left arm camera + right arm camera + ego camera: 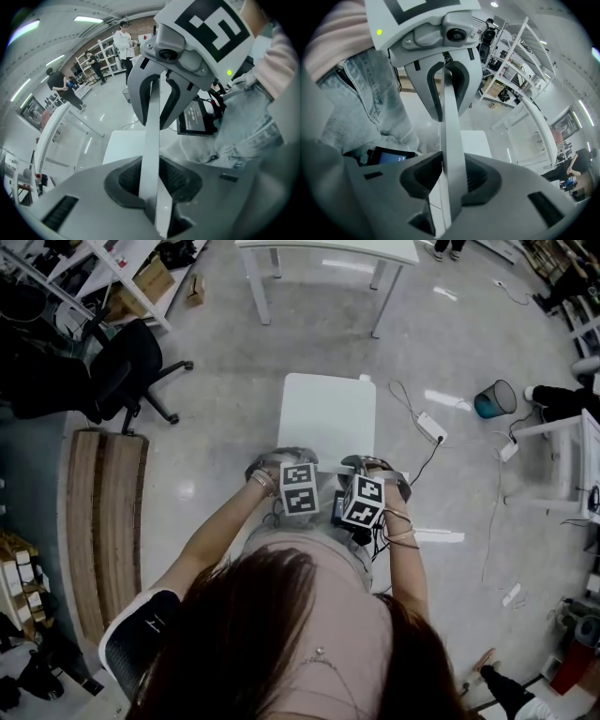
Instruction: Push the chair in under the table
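Note:
The white chair (pixel 328 413) stands on the floor in front of me, its seat facing the white table (pixel 258 287) at the top of the head view. Both grippers clamp the thin top rail of the backrest (pixel 328 468). My left gripper (pixel 278 465) is shut on the rail's left part, and my right gripper (pixel 373 467) on its right part. In the left gripper view the rail (pixel 151 140) runs between the pads of the left gripper (pixel 152 180). The right gripper view has the rail (pixel 452 131) between the pads of the right gripper (pixel 452 176).
A black office chair (pixel 131 367) and a wooden bench (pixel 103 521) stand at the left. A power strip (pixel 431 427) with cables and a teal bin (pixel 494 399) lie on the floor at the right, near another white table (pixel 562 456). Shelving lines the far left.

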The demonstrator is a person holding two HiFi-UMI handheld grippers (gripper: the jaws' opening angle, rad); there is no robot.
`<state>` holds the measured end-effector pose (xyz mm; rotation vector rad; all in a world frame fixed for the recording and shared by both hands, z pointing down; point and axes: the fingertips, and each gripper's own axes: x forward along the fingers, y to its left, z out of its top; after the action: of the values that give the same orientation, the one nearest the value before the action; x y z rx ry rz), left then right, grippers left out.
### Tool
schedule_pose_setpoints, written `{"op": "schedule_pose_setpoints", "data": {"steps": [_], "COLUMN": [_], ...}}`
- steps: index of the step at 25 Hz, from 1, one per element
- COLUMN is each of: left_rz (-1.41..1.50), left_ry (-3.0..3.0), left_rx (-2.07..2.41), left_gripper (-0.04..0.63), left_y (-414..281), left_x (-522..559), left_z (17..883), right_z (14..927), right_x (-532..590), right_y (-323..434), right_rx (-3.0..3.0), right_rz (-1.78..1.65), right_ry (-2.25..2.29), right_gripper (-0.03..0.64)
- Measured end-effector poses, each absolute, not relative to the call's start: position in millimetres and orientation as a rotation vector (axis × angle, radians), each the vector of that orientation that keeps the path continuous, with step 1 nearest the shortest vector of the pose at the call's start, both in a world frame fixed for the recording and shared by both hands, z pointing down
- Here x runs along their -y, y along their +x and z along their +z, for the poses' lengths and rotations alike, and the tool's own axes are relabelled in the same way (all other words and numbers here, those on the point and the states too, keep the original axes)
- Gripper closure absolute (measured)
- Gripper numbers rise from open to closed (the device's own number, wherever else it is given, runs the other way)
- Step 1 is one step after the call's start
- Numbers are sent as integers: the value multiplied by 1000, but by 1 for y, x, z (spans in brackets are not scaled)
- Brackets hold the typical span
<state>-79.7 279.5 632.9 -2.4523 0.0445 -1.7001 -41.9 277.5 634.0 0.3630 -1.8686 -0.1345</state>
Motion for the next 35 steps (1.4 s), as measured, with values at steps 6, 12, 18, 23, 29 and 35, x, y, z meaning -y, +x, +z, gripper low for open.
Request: {"op": "schedule_pose_setpoints", "data": {"steps": [6,12,18,23,29,35], "left_rz": [-1709,-1721,-1713,-1706,-1716,-1717], "left_ry": [-2460,-2467,-2463,-2458,-2466,-2470], "left_rx": [-46,-61,-61,-72,-87,-103], "left_gripper": [503,502,500,495,494,489], "left_y": [-70,-67,-69,-65,-59,-57], "left_x": [-267,-250,-239,-228,-218,-206], "left_z": [634,635,636,636,637,637], "right_z": [636,634,635,634,636,637], "right_x": [-265,-249,-237,-225,-220,-208], "right_y": [-33,-31,-32,-28,-23,-20], "right_rx": [1865,1872,1864,1865,1874,1868], "right_rz": [-133,-123,-151,-164,-138,-129], "right_ry": [355,345,358,364,348,348], "right_gripper": [494,494,494,494,494,494]}}
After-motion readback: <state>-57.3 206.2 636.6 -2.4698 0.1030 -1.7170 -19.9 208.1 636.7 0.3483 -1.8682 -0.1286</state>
